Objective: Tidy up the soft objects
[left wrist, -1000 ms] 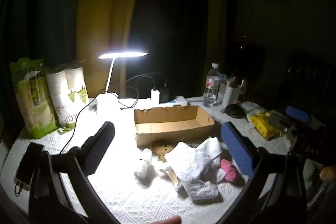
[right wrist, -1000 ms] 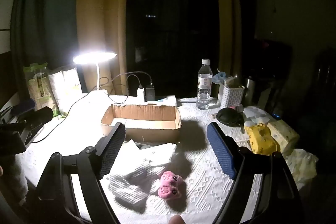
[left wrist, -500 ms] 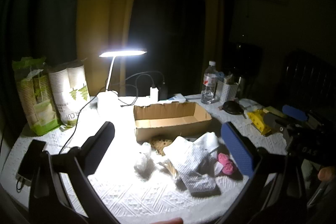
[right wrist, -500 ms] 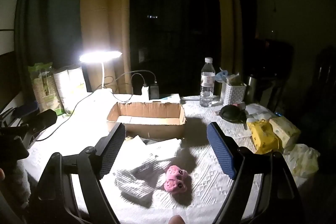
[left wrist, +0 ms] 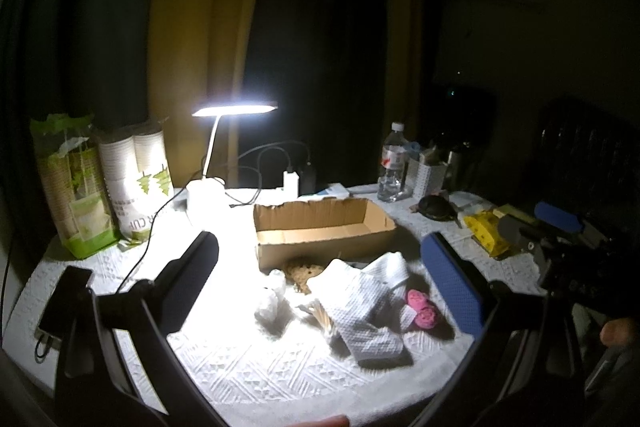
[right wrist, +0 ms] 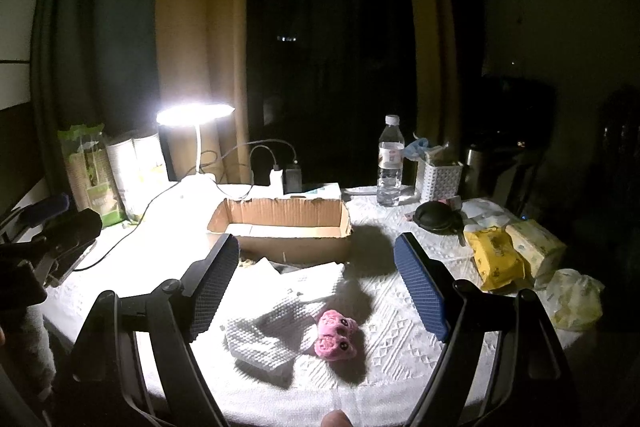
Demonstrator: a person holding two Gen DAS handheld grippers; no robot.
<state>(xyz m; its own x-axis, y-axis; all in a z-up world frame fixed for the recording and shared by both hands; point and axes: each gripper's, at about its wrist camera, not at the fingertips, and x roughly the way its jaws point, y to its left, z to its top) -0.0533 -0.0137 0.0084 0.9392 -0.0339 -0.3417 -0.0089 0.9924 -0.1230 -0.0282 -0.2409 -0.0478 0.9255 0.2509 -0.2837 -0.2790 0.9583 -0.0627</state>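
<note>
Several soft things lie heaped on the white embossed tablecloth (left wrist: 248, 371) in front of the open cardboard box (left wrist: 324, 231), which looks empty, so by my reading the sorting has not begun.

Going left to right in the left wrist view: a crumpled white wad (left wrist: 272, 297), probably tissue or thin plastic, should weigh almost nothing and crush at any pinch; a grip across its bulk would do. Just behind it, against the box wall, sits a brown spongy lump (left wrist: 304, 271), likely springy and easy to squeeze at the middle. A small bundle of pale sticks (left wrist: 320, 317) pokes out beside the folded white waffle cloths (left wrist: 360, 307); these cloths are limp and will droop and unfold, so a hold on a folded edge or a bunched ridge seems safest. Touching their right side is the pink knitted toy (right wrist: 334, 335), light, plump and non-slippery, best pinched across its body.

Both tools hover above the pile, well apart from it. The left gripper (left wrist: 320, 291) has its jaws spread wide with nothing between them, and the right gripper (right wrist: 316, 287) is equally wide and empty, with the toy lying nearly under it.
</note>
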